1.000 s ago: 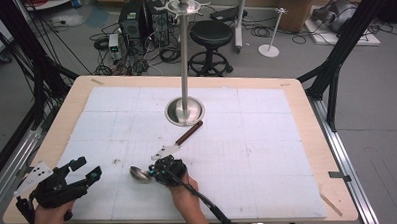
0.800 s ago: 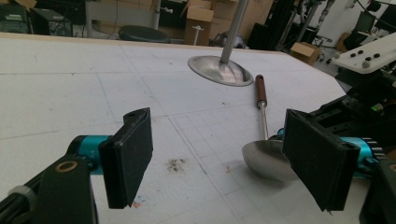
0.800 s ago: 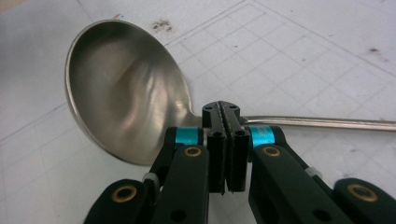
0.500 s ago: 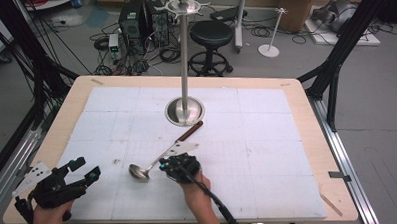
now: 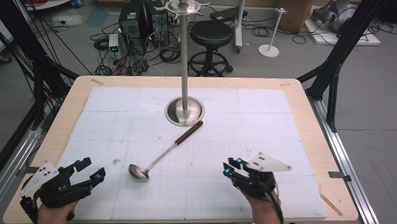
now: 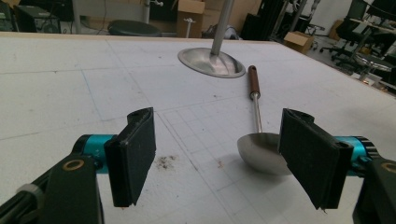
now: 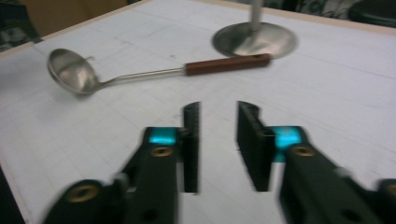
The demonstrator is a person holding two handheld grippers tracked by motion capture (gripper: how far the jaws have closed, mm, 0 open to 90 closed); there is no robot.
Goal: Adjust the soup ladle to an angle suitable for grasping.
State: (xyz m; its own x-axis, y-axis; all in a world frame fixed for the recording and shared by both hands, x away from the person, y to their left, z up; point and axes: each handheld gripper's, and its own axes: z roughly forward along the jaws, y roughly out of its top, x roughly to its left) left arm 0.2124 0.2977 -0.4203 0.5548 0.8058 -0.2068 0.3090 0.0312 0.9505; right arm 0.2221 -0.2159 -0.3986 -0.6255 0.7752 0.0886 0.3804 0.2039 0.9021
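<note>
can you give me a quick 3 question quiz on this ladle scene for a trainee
1. True or false: the ladle lies flat on the table, held by neither gripper.
2. What does the brown end of the ladle's handle lie next to? A) a cup B) the round base of the metal stand C) a cardboard box on the table
3. On which side of the ladle's bowl is the right gripper in the high view, and is anything between its jaws?

Key
1. True.
2. B.
3. To the right of the bowl, near the table's near edge. Its jaws have just been opening and nothing is between them. The left gripper is open too, left of the bowl.
</note>
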